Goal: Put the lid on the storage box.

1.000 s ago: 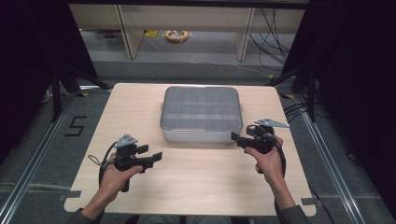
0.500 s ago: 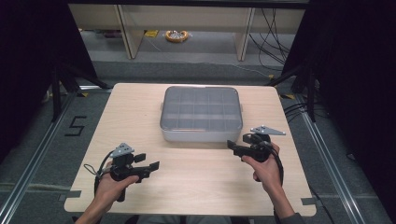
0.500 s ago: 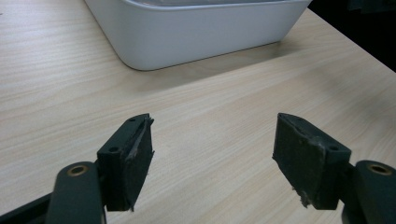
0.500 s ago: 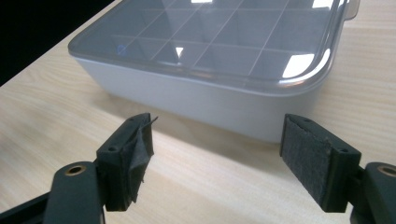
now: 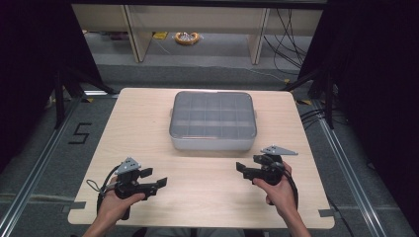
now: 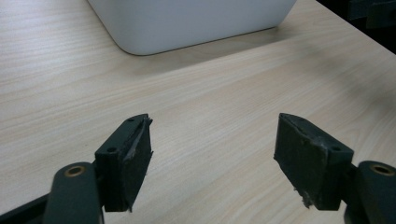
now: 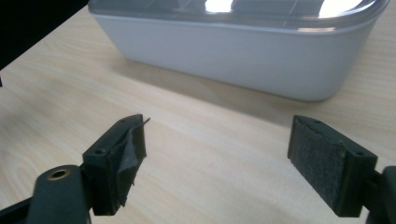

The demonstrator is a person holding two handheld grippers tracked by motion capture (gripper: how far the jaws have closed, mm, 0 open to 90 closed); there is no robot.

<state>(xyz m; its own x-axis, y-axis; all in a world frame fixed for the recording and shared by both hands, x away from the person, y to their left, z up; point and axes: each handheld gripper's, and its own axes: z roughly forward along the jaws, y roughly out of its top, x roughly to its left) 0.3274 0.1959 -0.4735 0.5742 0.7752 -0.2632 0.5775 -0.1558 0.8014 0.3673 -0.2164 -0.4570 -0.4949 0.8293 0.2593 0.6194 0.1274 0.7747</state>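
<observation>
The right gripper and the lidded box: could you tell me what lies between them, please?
Nothing but bare table: the right gripper view shows plain wood from the open right gripper up to the box.

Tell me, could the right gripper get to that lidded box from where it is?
Probably yes. The right gripper is open with nothing between its jaws, and bare table lies between it and the box, which sits just ahead.
</observation>
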